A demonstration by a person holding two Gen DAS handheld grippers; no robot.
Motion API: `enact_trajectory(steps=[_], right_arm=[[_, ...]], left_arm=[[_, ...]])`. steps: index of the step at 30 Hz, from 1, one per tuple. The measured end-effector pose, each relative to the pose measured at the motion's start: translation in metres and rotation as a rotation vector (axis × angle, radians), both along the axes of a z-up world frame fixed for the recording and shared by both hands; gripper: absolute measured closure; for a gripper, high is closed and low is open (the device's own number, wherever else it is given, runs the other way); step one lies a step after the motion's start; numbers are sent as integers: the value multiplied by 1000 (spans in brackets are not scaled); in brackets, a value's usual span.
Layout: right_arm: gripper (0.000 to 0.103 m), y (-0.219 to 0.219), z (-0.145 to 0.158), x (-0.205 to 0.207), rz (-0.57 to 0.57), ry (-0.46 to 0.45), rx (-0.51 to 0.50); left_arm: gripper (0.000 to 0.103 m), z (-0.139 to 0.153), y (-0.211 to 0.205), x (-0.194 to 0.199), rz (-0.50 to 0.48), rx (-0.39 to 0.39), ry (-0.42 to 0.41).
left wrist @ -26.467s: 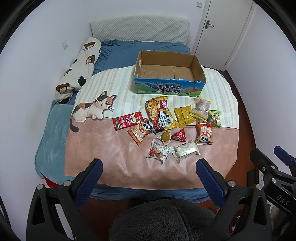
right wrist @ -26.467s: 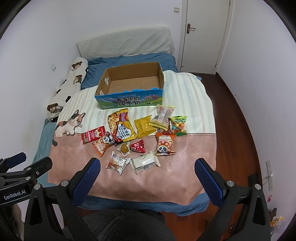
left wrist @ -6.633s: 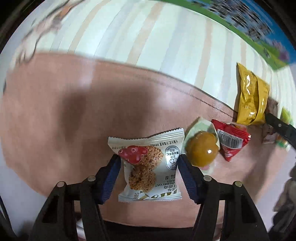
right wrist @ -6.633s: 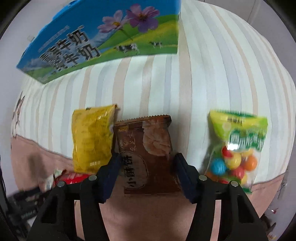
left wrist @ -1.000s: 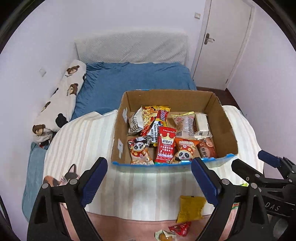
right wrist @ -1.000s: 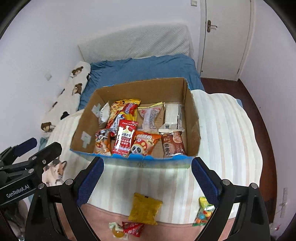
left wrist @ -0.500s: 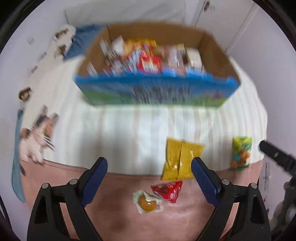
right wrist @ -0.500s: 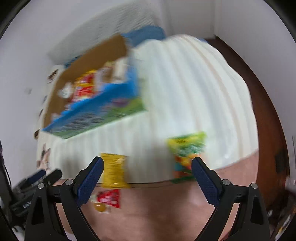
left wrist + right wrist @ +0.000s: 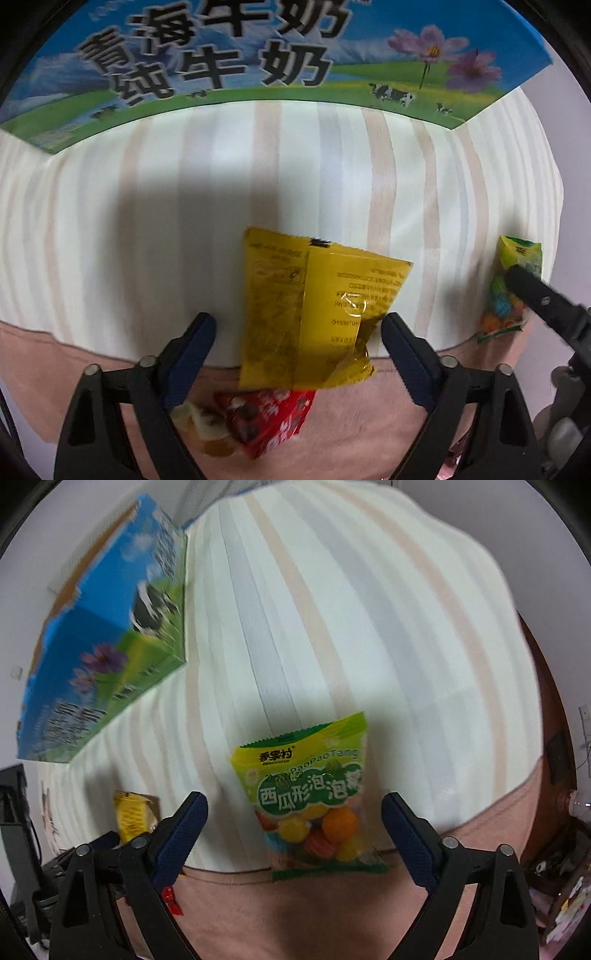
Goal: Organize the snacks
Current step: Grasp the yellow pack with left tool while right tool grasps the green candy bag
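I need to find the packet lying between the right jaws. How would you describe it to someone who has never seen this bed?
Start at the blue milk box on the striped blanket. Toward the near edge, where stripes meet the pink band, lies the gum-ball packet. Unlike the plain yellow packet beside it, it has a green top and a clear window showing coloured balls.

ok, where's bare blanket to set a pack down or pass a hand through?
Free: the striped blanket between the milk carton box and the yellow packet, and the stripes beyond the bubble gum bag in the right wrist view. Crowded: the pink band, where the red packet lies under the yellow one, beside an orange jelly cup.
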State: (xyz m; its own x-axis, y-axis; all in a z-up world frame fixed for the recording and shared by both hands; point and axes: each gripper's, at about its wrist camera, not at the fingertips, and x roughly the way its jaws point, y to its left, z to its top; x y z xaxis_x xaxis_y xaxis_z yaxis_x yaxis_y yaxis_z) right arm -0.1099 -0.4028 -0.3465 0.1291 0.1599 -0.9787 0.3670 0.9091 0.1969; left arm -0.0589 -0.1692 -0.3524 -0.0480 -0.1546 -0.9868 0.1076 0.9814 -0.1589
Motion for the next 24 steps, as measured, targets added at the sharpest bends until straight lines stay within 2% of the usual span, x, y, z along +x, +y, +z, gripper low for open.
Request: enact_trajectory(steps=[2, 4, 5, 7, 11, 14, 18, 20, 24], right_arm=[[21, 5, -7, 1, 29, 9, -49], [36, 9, -9, -1, 45, 1, -85], [39, 10, -9, -3, 50, -6, -92], [47, 14, -7, -7, 57, -26, -98], [47, 31, -5, -21, 87, -30, -71], [47, 52, -8, -33, 116, -11, -14], [47, 79, -14, -44, 146, 12, 19], [45, 84, -19, -45, 146, 27, 2], [34, 96, -26, -42, 136, 41, 9]], left_arm=[[39, -2, -3, -1, -9, 16, -16], [41, -1, -5, -4, -17, 23, -28], [46, 0, -5, -4, -17, 32, -35], [48, 2, 1, -6, -4, 43, -45], [48, 3, 20, -9, 23, 66, -55], [48, 4, 34, -15, 31, 101, -73], [48, -4, 50, -19, 53, 107, -61], [46, -11, 51, -22, 50, 105, -51], [46, -21, 51, -26, 47, 109, -47]])
